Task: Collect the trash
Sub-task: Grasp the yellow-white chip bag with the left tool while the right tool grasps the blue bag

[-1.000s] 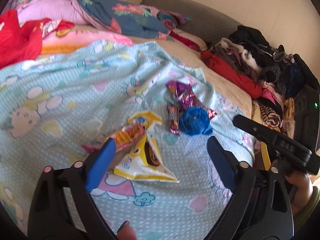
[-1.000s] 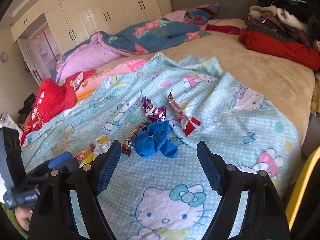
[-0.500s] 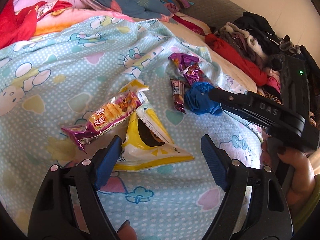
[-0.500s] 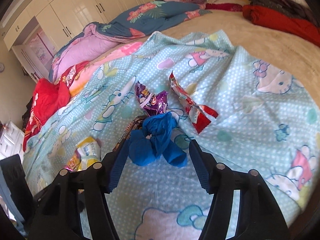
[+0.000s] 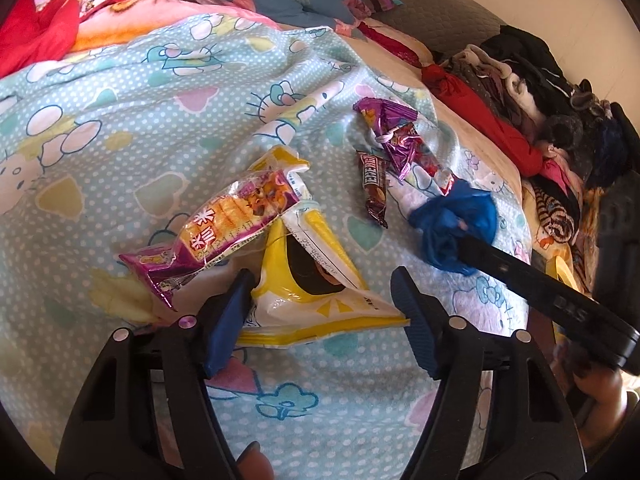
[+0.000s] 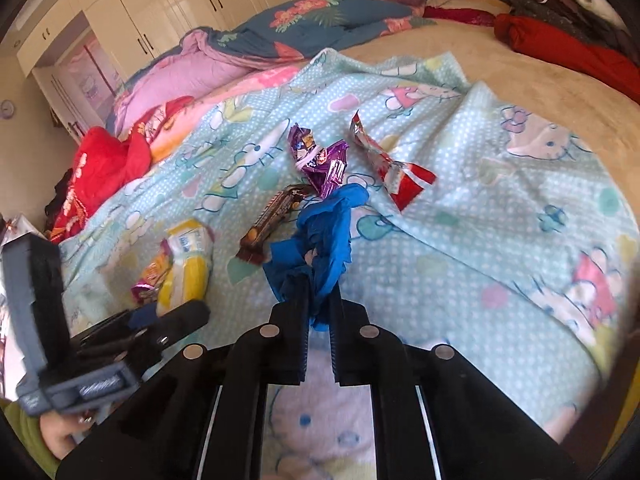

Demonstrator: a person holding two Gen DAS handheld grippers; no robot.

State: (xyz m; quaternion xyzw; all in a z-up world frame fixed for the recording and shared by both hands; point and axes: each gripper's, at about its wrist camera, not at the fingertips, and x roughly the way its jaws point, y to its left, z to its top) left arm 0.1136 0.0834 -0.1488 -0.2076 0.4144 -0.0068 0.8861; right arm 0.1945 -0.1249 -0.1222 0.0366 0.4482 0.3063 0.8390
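Observation:
Several wrappers lie on a light blue cartoon blanket (image 5: 120, 128). My left gripper (image 5: 324, 316) straddles a yellow wrapper (image 5: 312, 292); its jaws are closing, the pads at the wrapper's edges without squeezing it. A purple-and-orange snack pack (image 5: 224, 224) lies just left of it. My right gripper (image 6: 318, 292) is shut on a crumpled blue glove-like piece (image 6: 324, 232), also seen in the left wrist view as a blue wad (image 5: 456, 216). Beyond it lie a brown chocolate wrapper (image 6: 276, 216), a purple wrapper (image 6: 320, 160) and a red wrapper (image 6: 392, 172).
A red garment (image 6: 104, 164) and a pink and blue quilt (image 6: 248, 52) lie at the far side of the bed. A pile of dark clothes (image 5: 532, 92) lines the right edge. White wardrobes (image 6: 168, 8) stand behind. A bare beige mattress (image 6: 520, 76) lies to the right.
Both grippers came down toward the bed. The right jaws closed onto the blue piece. The left jaws narrowed around the yellow wrapper.

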